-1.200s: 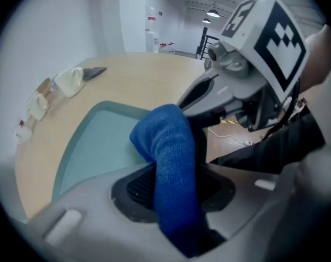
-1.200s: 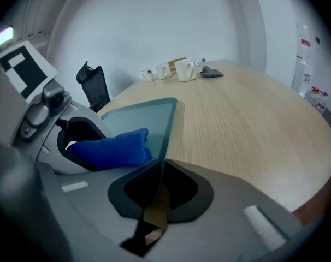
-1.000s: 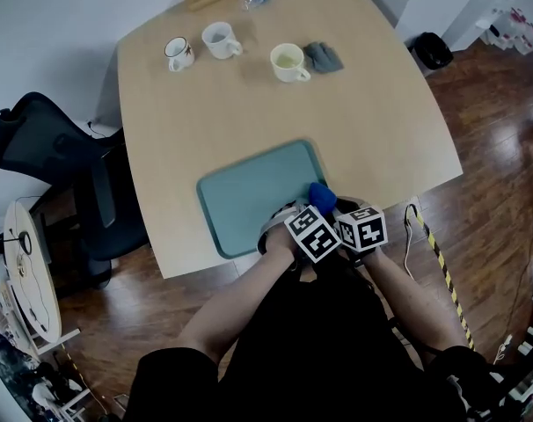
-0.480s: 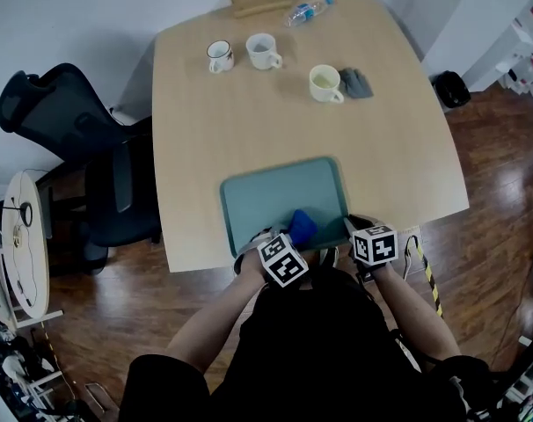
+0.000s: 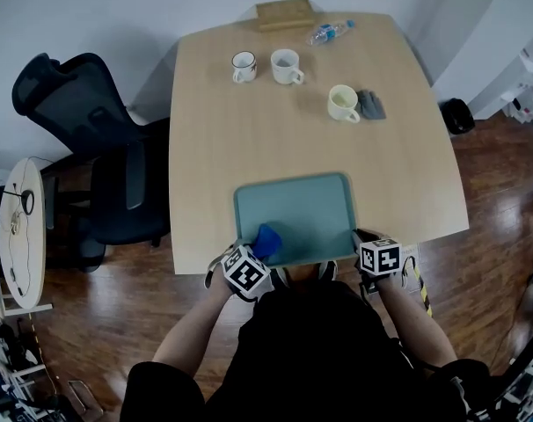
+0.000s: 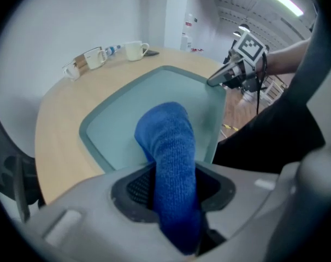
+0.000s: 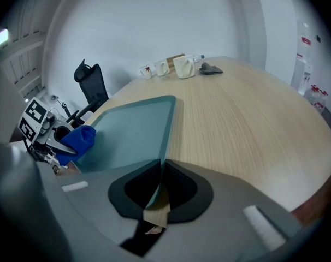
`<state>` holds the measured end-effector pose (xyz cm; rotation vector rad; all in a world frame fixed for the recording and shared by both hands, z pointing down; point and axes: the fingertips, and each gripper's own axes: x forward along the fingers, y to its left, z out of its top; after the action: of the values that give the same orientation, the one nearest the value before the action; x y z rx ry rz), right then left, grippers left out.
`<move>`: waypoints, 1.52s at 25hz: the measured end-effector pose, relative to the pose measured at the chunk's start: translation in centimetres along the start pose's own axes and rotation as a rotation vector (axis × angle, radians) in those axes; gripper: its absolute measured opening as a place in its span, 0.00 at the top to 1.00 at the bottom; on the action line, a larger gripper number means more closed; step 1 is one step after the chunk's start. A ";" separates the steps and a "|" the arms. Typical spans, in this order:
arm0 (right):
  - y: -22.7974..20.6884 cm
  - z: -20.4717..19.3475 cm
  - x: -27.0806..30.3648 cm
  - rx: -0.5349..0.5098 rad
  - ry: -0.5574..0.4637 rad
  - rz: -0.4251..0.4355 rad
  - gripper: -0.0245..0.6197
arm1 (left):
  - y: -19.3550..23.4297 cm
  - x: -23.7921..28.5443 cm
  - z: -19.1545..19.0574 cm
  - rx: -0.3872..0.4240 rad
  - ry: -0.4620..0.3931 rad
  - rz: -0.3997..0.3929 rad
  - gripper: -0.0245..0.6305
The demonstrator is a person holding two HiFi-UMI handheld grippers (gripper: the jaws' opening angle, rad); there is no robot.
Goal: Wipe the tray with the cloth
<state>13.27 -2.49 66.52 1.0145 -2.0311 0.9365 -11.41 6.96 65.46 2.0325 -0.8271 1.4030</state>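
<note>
My left gripper [image 5: 258, 253] was clamped on the blue cloth [image 6: 171, 146], and it was a firm hold. The jaws stood partly apart, with the thick roll of towelling filling the whole gap between the pads. The free end of the cloth bulged out ahead of the jaws, over the near-left corner of the teal tray [image 5: 302, 214]. It sat low over the tray floor just inside the rim, though I could not tell whether it actually pressed on the surface.

Over on the other side, my right gripper [image 7: 161, 180] had pinched its jaws nearly together on the tray's rim at the near-right corner. Only the thin edge of the tray showed between the pads, with the pale wood of the table [image 5: 249, 121] visible just under them.

The tray itself lay flat at the near edge of the table, directly in front of me, with one gripper at each near corner.

Well away at the far end stood two white mugs [image 5: 244, 66] side by side. A third mug [image 5: 343, 103] stood further right, with a small grey cloth [image 5: 370, 105] just beside it. Beyond them, at the far edge, lay a water bottle [image 5: 330, 32] on its side and a wooden block [image 5: 284, 13].
</note>
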 end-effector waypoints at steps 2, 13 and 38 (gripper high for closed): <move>0.0 0.0 0.0 0.000 0.003 -0.003 0.92 | 0.1 0.0 -0.1 -0.002 -0.004 -0.002 0.72; 0.5 0.2 0.3 -0.005 0.010 -0.029 0.92 | 3.0 1.1 15.2 0.236 -0.082 0.033 0.72; 0.1 -0.6 -0.4 -0.004 0.003 -0.002 0.92 | -11.6 7.0 17.9 0.665 0.064 -0.096 0.73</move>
<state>13.50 -1.85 66.47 1.0125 -2.0278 0.9323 10.13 0.64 65.43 2.4361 -0.2316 1.8429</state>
